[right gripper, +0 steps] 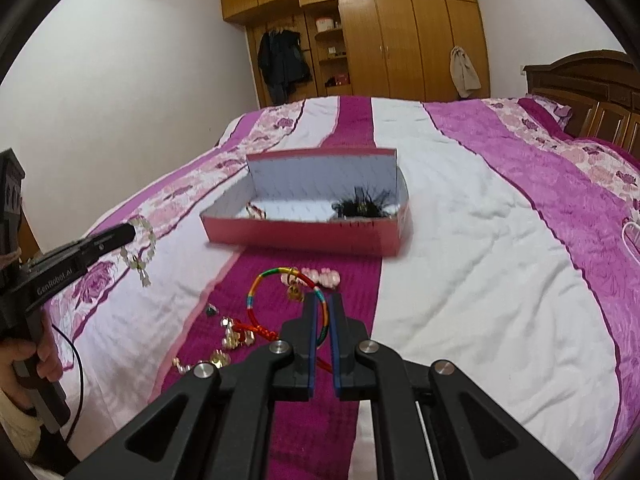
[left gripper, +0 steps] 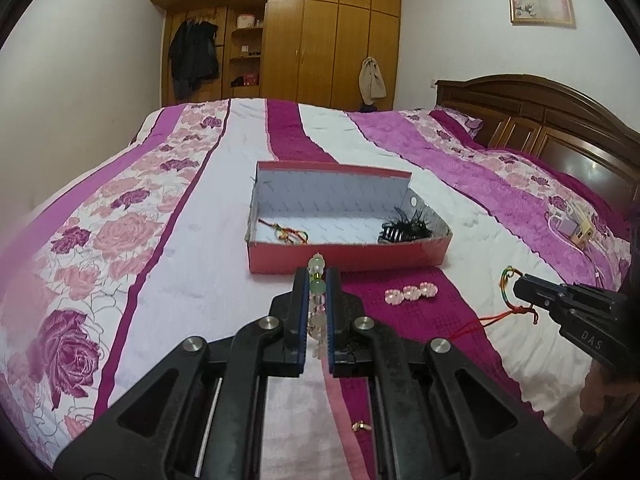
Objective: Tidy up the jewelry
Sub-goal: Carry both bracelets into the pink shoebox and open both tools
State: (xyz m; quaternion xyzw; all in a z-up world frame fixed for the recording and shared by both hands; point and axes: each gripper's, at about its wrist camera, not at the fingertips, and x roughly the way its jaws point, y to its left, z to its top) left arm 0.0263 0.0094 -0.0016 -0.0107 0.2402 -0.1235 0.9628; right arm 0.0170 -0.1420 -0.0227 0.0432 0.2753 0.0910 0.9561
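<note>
A pink open box (left gripper: 344,254) (right gripper: 296,234) sits on the bed; inside lie a coloured cord bracelet (left gripper: 290,234) and a black feathered hair clip (left gripper: 406,228) (right gripper: 362,206). My left gripper (left gripper: 318,276) is shut on a pale green-and-clear bead bracelet (left gripper: 316,268), held above the bedspread just before the box; it also shows in the right wrist view (right gripper: 138,248). My right gripper (right gripper: 322,300) is shut on a red and rainbow cord bracelet (right gripper: 280,276), lifted off the bed; in the left wrist view it (left gripper: 506,280) hangs from that gripper's tip.
A pink crystal hair clip (left gripper: 411,293) (right gripper: 320,276) lies on the magenta stripe before the box. Several small gold and crystal pieces (right gripper: 230,336) lie nearer me, and a gold ring (left gripper: 360,426). A charger with cable (left gripper: 572,226) lies near the wooden headboard (left gripper: 552,128).
</note>
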